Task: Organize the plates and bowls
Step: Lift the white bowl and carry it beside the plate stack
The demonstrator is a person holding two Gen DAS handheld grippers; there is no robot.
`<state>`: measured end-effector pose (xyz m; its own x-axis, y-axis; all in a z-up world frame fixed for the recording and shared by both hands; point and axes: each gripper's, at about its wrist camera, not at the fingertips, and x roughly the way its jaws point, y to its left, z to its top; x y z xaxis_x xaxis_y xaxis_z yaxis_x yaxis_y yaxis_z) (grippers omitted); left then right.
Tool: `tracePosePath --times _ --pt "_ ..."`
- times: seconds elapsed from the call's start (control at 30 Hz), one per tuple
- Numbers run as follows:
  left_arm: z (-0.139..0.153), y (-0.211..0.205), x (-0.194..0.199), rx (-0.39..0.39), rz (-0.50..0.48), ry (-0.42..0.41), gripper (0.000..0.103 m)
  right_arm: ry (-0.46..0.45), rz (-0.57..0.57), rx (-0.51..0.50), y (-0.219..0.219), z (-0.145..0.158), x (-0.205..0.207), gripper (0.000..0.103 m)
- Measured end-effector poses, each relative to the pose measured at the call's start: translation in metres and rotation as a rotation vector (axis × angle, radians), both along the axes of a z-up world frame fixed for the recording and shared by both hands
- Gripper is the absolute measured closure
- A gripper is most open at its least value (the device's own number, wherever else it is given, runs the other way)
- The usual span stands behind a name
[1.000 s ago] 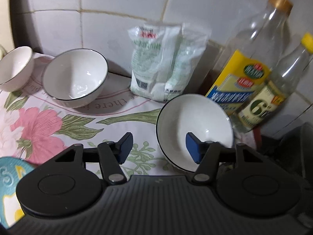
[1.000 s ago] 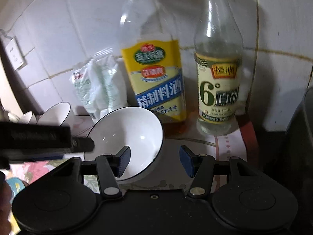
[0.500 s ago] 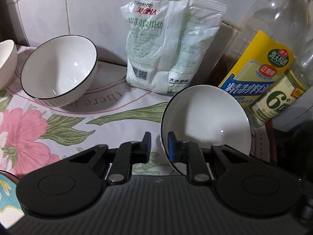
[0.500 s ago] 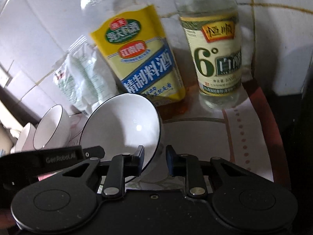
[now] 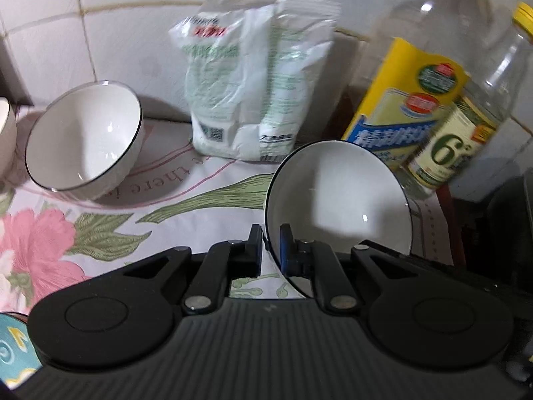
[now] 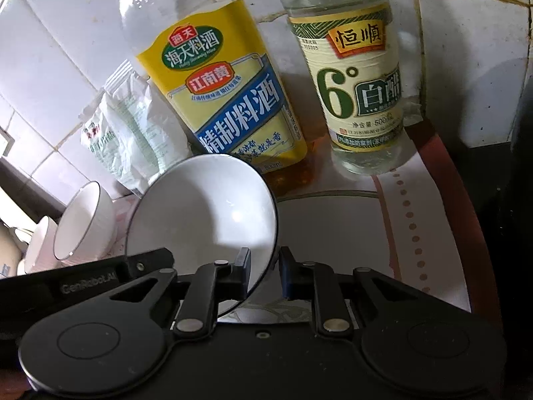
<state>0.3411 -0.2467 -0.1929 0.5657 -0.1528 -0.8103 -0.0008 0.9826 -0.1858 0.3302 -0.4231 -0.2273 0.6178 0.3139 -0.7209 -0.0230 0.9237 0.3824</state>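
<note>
Near the worktop's back edge, left claw (image 5: pixel 270 245) and right claw (image 6: pixel 265 268), jaws just closing, pinch opposite rims of one tilted white bowl (image 5: pixel 336 200).

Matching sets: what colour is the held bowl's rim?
Black, on a white bowl; clearest in the left wrist view.

Home kitchen: tiled wall (image 5: pixel 160 33), cooking-wine bottle (image 6: pixel 213 100), vinegar bottle (image 6: pixel 359 93), bowls.

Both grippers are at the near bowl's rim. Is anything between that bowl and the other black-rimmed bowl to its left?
Nothing visible. Bare floral cloth lies between the held bowl and the other bowl; the salt bag stands behind that path, against the tiles.
</note>
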Motion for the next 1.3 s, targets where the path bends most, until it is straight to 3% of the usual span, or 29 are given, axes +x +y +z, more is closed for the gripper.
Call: tracePosePath --times 0.33,0.57,0.8,1.03,1.3 --pt "0.047 0.013 -0.043 -0.002 -0.020 -0.048 0.093 -0.049 0.007 -0.019 0.009 0.039 -0.046 0.083" --pt "0.100 0.043 -0.106 -0.054 -0.049 -0.096 0.092 -0.078 0.035 0.007 0.018 0.088 -0.103 0.083" --pt "0.129 0.058 -0.152 -0.044 -0.072 -0.101 0.092 -0.063 0.038 0.021 0.033 0.116 -0.155 0.083" --pt "0.128 0.059 -0.186 -0.022 -0.091 -0.032 0.092 -0.067 0.053 0.001 0.036 0.129 -0.193 0.083" --pt "0.097 0.058 -0.211 -0.035 -0.058 0.039 0.092 -0.049 0.083 -0.016 0.036 0.115 -0.215 0.083"
